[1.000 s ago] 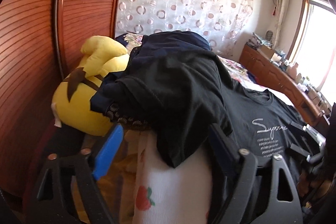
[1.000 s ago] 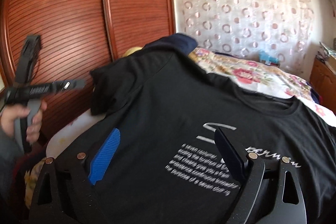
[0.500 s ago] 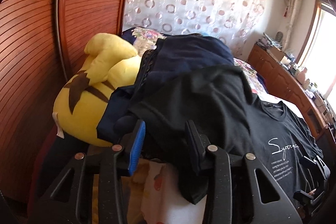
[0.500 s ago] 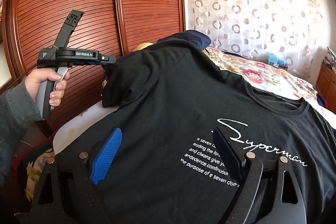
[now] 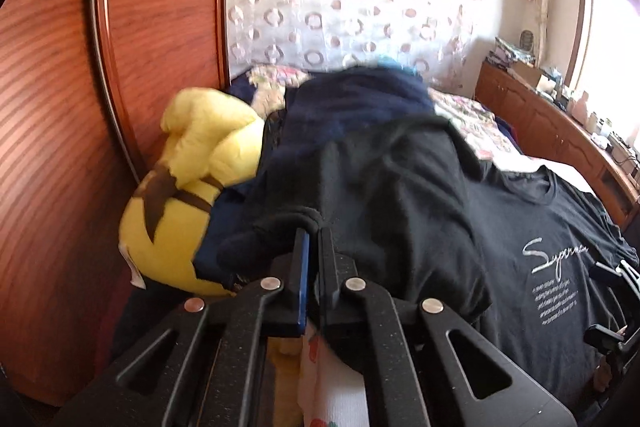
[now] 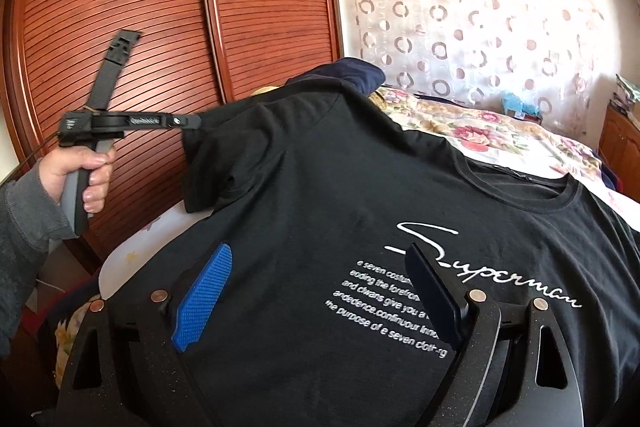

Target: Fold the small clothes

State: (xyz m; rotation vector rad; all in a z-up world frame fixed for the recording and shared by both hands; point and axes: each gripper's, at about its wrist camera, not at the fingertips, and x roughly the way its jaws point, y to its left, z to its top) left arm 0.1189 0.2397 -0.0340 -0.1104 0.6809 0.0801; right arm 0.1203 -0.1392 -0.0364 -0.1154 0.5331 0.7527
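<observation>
A black T-shirt [image 6: 320, 167] with white "Superman" lettering lies spread face up on the bed. My left gripper [image 5: 313, 239] is shut on the bunched edge of its left sleeve [image 5: 280, 223]. In the right wrist view the left gripper [image 6: 192, 123] is held in a hand [image 6: 86, 171] at the shirt's left shoulder, with the sleeve raised off the bed. My right gripper [image 6: 320, 279] stands open low over the shirt's chest, with a blue pad [image 6: 208, 287] on one side and the printed text between its fingers. Its pads press on nothing.
A yellow plush toy [image 5: 188, 195] and a navy garment [image 5: 360, 99] lie beyond the sleeve. Wooden wardrobe doors [image 6: 140, 7] stand close on the left. A floral bedspread [image 6: 480, 131] lies behind the shirt. A white strawberry-print cloth [image 5: 336, 387] lies under the left gripper. A wooden dresser [image 5: 540, 119] lines the right wall.
The left gripper's jaws went from wide open to shut on the sleeve edge and lifted it a little. The right gripper stayed open and hardly moved.
</observation>
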